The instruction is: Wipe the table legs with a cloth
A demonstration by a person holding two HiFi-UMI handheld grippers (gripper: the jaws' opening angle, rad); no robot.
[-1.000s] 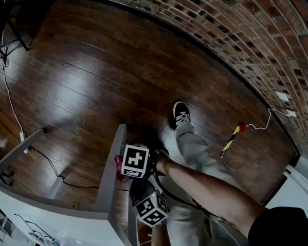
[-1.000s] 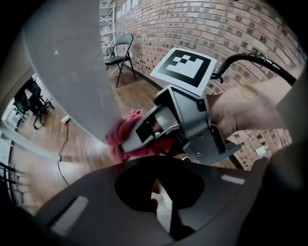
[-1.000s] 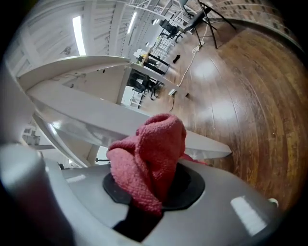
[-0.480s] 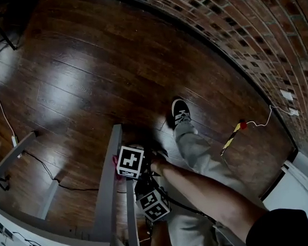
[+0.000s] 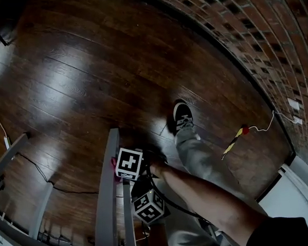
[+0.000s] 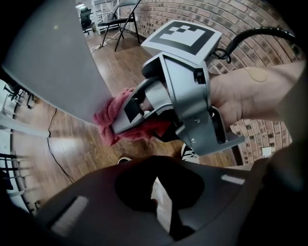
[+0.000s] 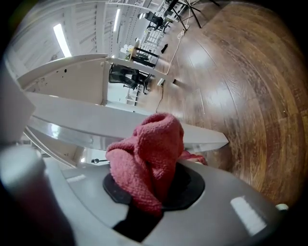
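Right gripper (image 7: pixel 150 194): jaws clenched on the red cloth (image 7: pixel 147 151), a bunched wad poking out past the tips.
Cloth: pressed right against the grey counter leg (image 5: pixel 108 191), toward its lower end, not far above the wooden floor (image 5: pixel 89 72).
Left gripper (image 6: pixel 155 187): jaws drawn together, nothing between them; held close beside the right one and pointed at it.
Hand (image 6: pixel 240 93): wrapped round the right gripper's grip, forearm coming in from the lower right of the head view.
Shoe (image 5: pixel 180 116): flat on the floor just beyond the leg's foot, on the side of the brick wall (image 5: pixel 252 32).
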